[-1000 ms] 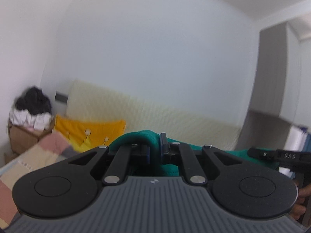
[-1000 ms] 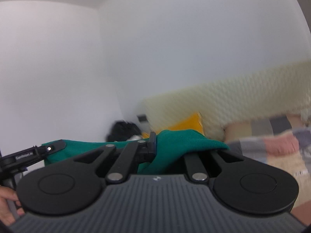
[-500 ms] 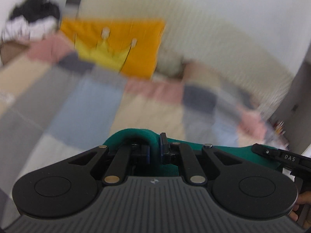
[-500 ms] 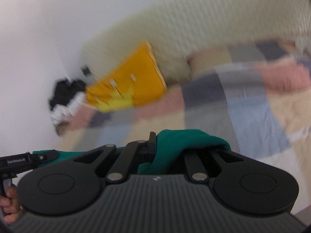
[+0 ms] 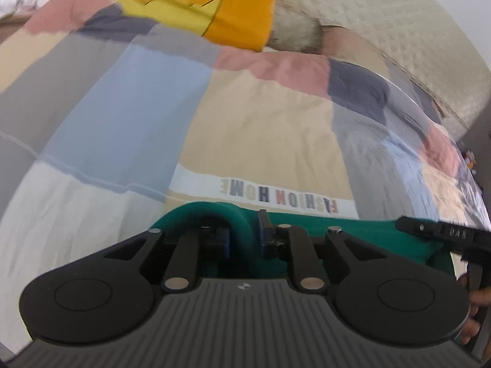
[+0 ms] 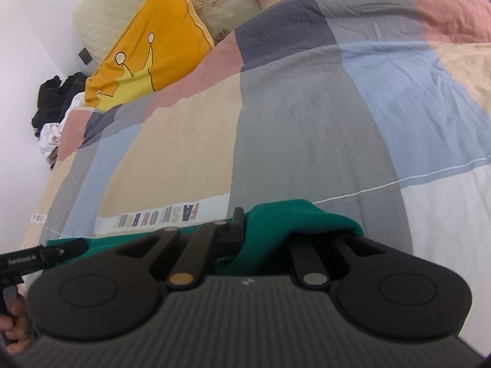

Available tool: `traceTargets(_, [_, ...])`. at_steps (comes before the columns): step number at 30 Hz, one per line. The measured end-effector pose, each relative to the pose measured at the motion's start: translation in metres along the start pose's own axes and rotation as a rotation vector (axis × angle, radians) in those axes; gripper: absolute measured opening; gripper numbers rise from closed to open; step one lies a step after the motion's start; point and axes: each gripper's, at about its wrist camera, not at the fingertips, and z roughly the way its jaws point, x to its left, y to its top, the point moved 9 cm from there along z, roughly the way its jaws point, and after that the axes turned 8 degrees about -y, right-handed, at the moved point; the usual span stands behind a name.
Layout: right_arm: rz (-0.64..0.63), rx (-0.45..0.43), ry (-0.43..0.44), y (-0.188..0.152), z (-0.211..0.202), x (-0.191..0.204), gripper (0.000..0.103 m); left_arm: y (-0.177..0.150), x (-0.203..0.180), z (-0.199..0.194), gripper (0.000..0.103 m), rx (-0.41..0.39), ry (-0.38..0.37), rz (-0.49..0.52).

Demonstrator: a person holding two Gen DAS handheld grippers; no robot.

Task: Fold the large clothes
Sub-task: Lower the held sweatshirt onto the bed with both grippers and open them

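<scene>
We have the green garment point(image 5: 353, 239) strung between our two tongs, low over the foot end of the bed point(image 5: 264, 128), whose patchwork cover point(image 6: 307, 141) lies flat and bare in front of us apart from the yellow crown pillow point(image 6: 147, 52) propped near the headboard. In the left wrist view a rolled edge of the green cloth loops through the left tongs point(image 5: 242, 239); their jaws are opening, with the fabric between them, and a narrow gap shows beside the cloth, so we judge the grip there is being let go. In the right wrist view a thick bunch of the same cloth spills over the right tongs point(image 6: 264, 233); those jaws are opening too, though the fabric hides the far finger and we cannot tell whether the pads press on it at all. Each view catches the other tongs out at the side, so the top edge runs roughly straight between our hands. As for progress, we judge that we are only at the laying-out step: the garment is being put down on the cover, and no crease or fold is visible anywhere. Most of its body hangs below both cameras, out of sight. Smoothing it flat and every fold are left to do.
</scene>
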Motion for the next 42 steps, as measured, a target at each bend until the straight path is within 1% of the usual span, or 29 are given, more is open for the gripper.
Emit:
traceTargets(1, [0.003, 0.000, -0.003, -0.001, 0.004, 0.000, 0.018, 0.001, -0.009, -0.012, 0.038, 0.002, -0.001, 0.020])
traceTargets(2, [-0.010, 0.002, -0.010, -0.002, -0.002, 0.004, 0.028, 0.002, -0.015, -0.021, 0.058, 0.004, -0.011, 0.033])
traceTargets(3, [-0.021, 0.009, -0.006, -0.004, -0.003, 0.007, 0.041, 0.005, -0.021, -0.031, 0.064, 0.004, -0.021, 0.041])
traceTargets(4, [-0.022, 0.013, 0.002, -0.004, -0.004, 0.010, 0.047, 0.007, -0.026, -0.041, 0.067, -0.007, -0.023, 0.053])
traceTargets(5, [-0.018, 0.011, 0.004, -0.005, -0.013, 0.012, 0.055, 0.011, -0.031, -0.052, 0.067, -0.021, -0.014, 0.067])
traceTargets(6, [-0.015, 0.006, 0.003, -0.004, -0.018, 0.014, 0.059, 0.013, -0.036, -0.062, 0.067, -0.035, -0.004, 0.080])
traceTargets(9, [-0.037, -0.002, 0.008, -0.008, -0.052, 0.020, 0.059, 0.016, -0.048, -0.095, 0.067, -0.060, -0.003, 0.082])
traceTargets(11, [-0.055, -0.025, 0.002, -0.010, -0.077, 0.021, 0.059, 0.015, -0.059, -0.119, 0.067, -0.074, -0.003, 0.088])
traceTargets(14, [-0.075, -0.047, -0.002, -0.019, -0.121, 0.023, 0.059, 0.011, -0.080, -0.160, 0.067, -0.096, 0.004, 0.120])
traceTargets(18, [-0.098, -0.087, 0.000, -0.034, -0.184, 0.026, 0.059, -0.003, -0.108, -0.224, 0.067, -0.137, 0.022, 0.155])
traceTargets(21, [-0.132, -0.133, -0.008, -0.047, -0.235, 0.029, 0.059, -0.014, -0.132, -0.271, 0.067, -0.163, 0.036, 0.204])
traceTargets(23, [-0.149, -0.160, -0.014, -0.055, -0.266, 0.029, 0.059, -0.023, -0.147, -0.299, 0.067, -0.179, 0.031, 0.227])
traceTargets(27, [-0.154, -0.208, 0.006, -0.076, -0.325, 0.030, 0.059, -0.054, -0.180, -0.358, 0.067, -0.210, 0.016, 0.254])
traceTargets(30, [-0.181, -0.244, 0.013, -0.102, -0.360, 0.031, 0.059, -0.087, -0.204, -0.400, 0.067, -0.234, -0.014, 0.270])
traceTargets(33, [-0.212, -0.267, 0.012, -0.130, -0.382, 0.030, 0.059, -0.124, -0.223, -0.428, 0.067, -0.246, -0.039, 0.279])
traceTargets(35, [-0.237, -0.277, 0.011, -0.149, -0.394, 0.032, 0.059, -0.147, -0.232, -0.440, 0.067, -0.250, -0.049, 0.274])
traceTargets(39, [-0.247, -0.299, 0.046, -0.184, -0.414, 0.031, 0.059, -0.192, -0.247, -0.457, 0.067, -0.261, -0.038, 0.323])
traceTargets(42, [-0.260, -0.303, 0.059, -0.210, -0.423, 0.034, 0.059, -0.222, -0.252, -0.458, 0.067, -0.240, -0.042, 0.342])
